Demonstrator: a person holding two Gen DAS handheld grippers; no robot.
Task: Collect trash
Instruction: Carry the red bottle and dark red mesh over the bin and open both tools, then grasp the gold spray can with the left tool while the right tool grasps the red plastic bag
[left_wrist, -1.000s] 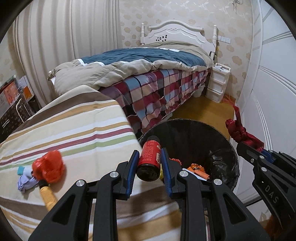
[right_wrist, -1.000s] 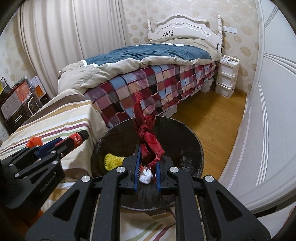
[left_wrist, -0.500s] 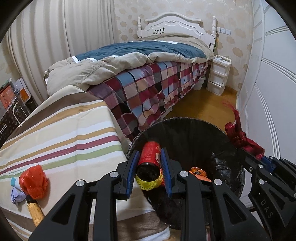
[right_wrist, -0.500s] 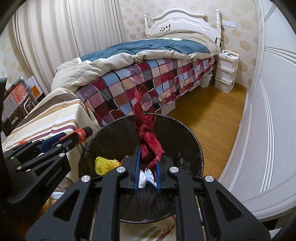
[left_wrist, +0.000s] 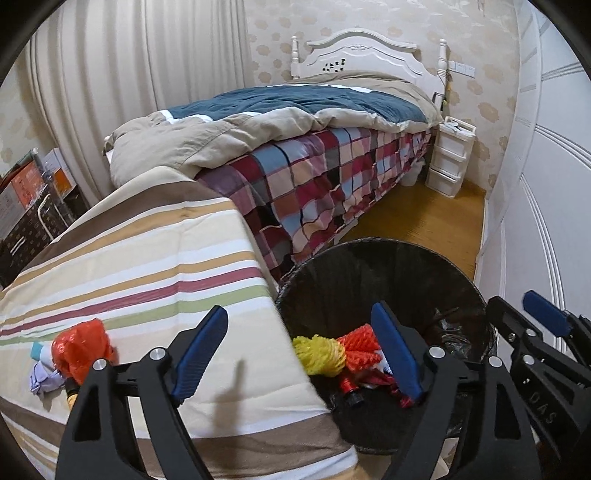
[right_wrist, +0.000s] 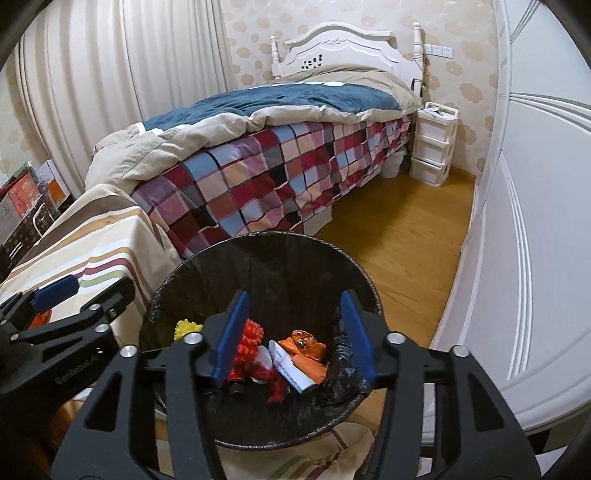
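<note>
A black lined trash bin (left_wrist: 388, 258) (right_wrist: 266, 247) stands beside the striped table (left_wrist: 147, 266). Inside it lie yellow netting (left_wrist: 319, 354), orange netting (left_wrist: 360, 343), a red bottle (right_wrist: 236, 380), a dark red cloth (right_wrist: 275, 391), a white box (right_wrist: 291, 369) and an orange wrapper (right_wrist: 306, 347). My left gripper (left_wrist: 301, 349) is open and empty over the table's edge and the bin's rim. My right gripper (right_wrist: 293, 332) is open and empty above the bin. An orange bag (left_wrist: 79, 347) and a pale wad (left_wrist: 42, 378) lie on the table at the left.
A bed with a checked cover (left_wrist: 325, 184) runs along the back. A white drawer unit (left_wrist: 448, 158) stands by its head. White wardrobe doors (right_wrist: 535, 240) close off the right. Boxes (left_wrist: 22, 192) are stacked at the far left. Wooden floor (right_wrist: 395, 236) lies between bed and wardrobe.
Both grippers opened. The red bottle left my left gripper and the dark red cloth left my right gripper; both now lie in the bin.
</note>
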